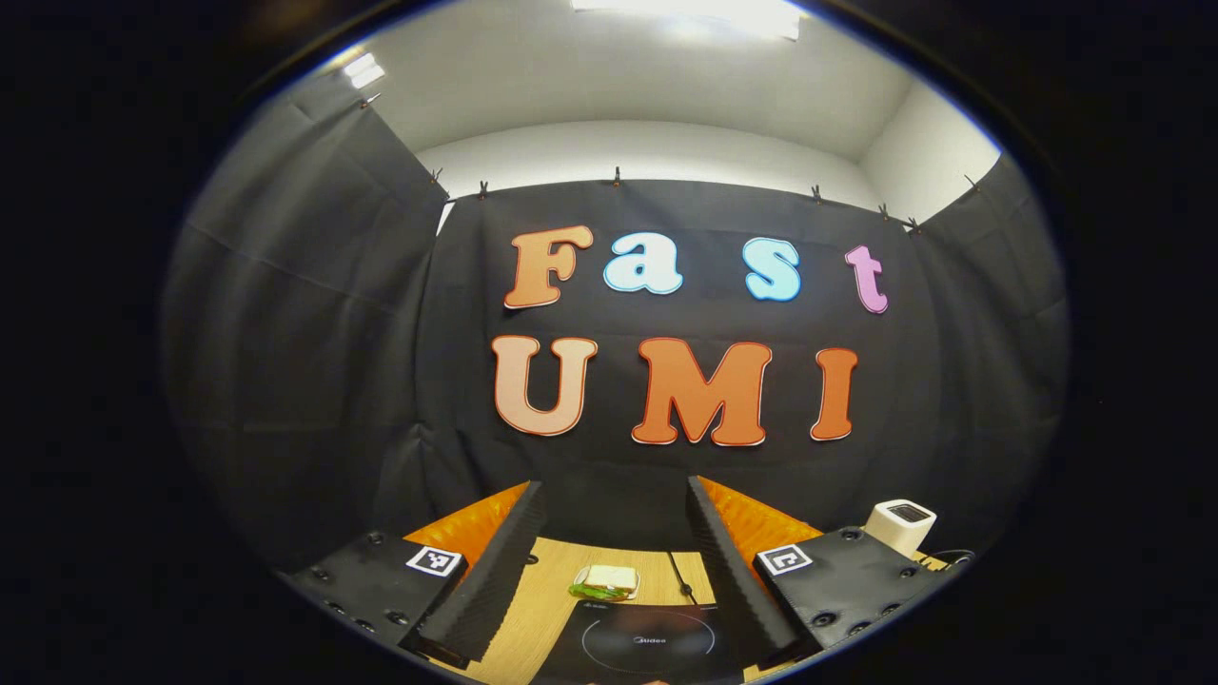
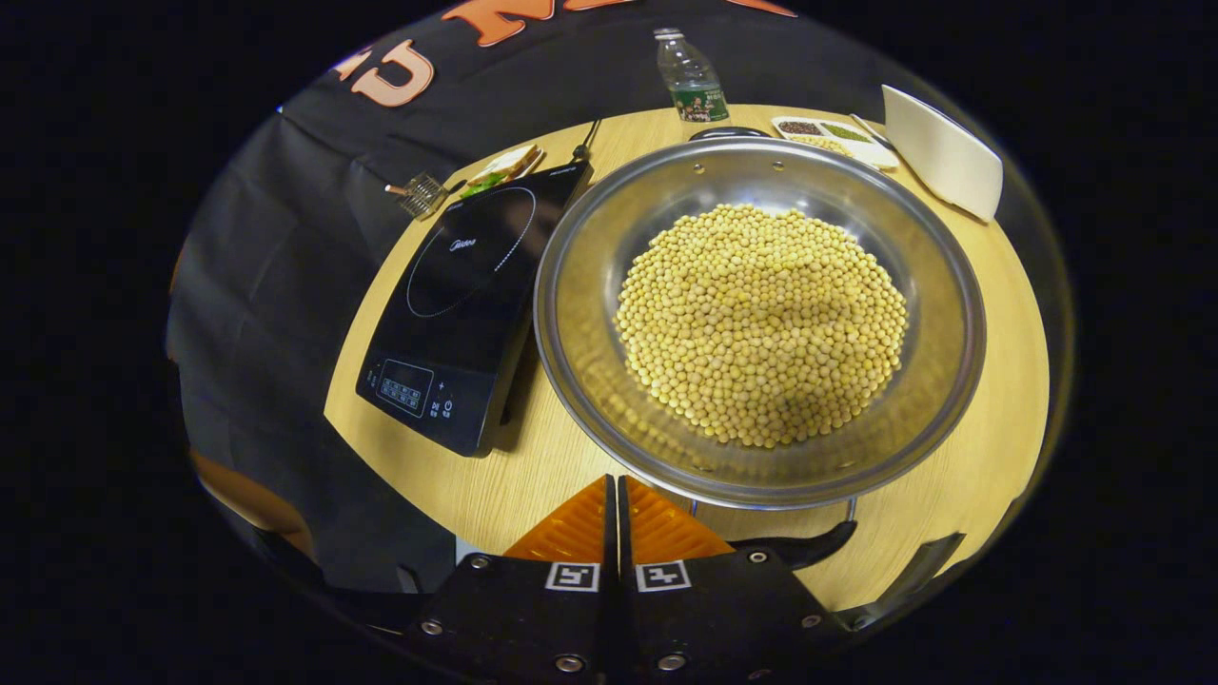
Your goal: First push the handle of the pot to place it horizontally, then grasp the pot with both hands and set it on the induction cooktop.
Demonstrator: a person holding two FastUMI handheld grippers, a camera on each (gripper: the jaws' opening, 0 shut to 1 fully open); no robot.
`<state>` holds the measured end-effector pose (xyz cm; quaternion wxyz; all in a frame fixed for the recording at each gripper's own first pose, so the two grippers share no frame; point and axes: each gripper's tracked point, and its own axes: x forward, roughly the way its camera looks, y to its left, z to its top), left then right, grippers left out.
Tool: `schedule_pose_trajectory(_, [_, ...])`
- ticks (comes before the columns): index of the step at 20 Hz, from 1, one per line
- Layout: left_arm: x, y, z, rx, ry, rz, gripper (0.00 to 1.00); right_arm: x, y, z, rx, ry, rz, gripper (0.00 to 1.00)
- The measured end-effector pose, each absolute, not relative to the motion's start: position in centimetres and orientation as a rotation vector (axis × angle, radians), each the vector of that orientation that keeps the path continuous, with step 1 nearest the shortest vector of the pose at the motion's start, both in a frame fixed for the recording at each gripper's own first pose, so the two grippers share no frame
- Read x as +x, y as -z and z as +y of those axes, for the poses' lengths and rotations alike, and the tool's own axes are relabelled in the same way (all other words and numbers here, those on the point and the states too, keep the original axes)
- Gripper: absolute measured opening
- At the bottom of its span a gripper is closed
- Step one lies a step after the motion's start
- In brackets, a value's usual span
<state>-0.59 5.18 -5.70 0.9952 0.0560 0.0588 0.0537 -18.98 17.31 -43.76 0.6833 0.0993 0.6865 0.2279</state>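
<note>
Jaws of the left gripper [image 1: 614, 561] stand wide apart with nothing between them; the ribbed black inner faces and orange backs flank a gap that looks down past the tabletop [image 1: 547, 590] toward the booth wall. Through that gap, in the left gripper view: the induction cooktop [image 1: 647, 642] lies low at the frame bottom, its ring mark visible; a sandwich [image 1: 606, 580] sits just beyond it on the wood; a black cord [image 1: 679, 576] runs back from the cooktop. A white box-shaped device [image 1: 900, 525] stands at the right, partly behind the right-hand finger.

Jaws of the right gripper [image 2: 618, 518] are closed flat against each other, no gap, nothing pinched. In the right gripper view the tips sit just short of the near rim of the pot [image 2: 761, 319], slightly left of its near black handle [image 2: 809, 545], which lies roughly level beneath the rim. Cannot tell whether the tips touch the rim.

Pot: wide steel bowl shape, resting on the tabletop just beside the cooktop [image 2: 466, 304], to its right in this view, not on it. Heaped with soybeans [image 2: 761, 323]. A second dark handle [image 2: 728, 133] shows at the far rim.

Beyond the pot: plastic bottle [image 2: 693, 76], divided tray of grains [image 2: 833, 138], tilted white dish [image 2: 942, 152]. Sandwich [image 2: 500, 169] and a small wire-mesh utensil [image 2: 416, 195] lie at the cooktop's far end.
</note>
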Motion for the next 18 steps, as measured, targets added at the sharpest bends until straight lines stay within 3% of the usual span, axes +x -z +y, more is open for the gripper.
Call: schedule_pose_trajectory(18, [2.2, 7.7, 2.2, 0.165, -0.032, 0.160, 0.97, -18.1, 45.5, 12.8, 0.231, -0.392, 1.552, 0.00])
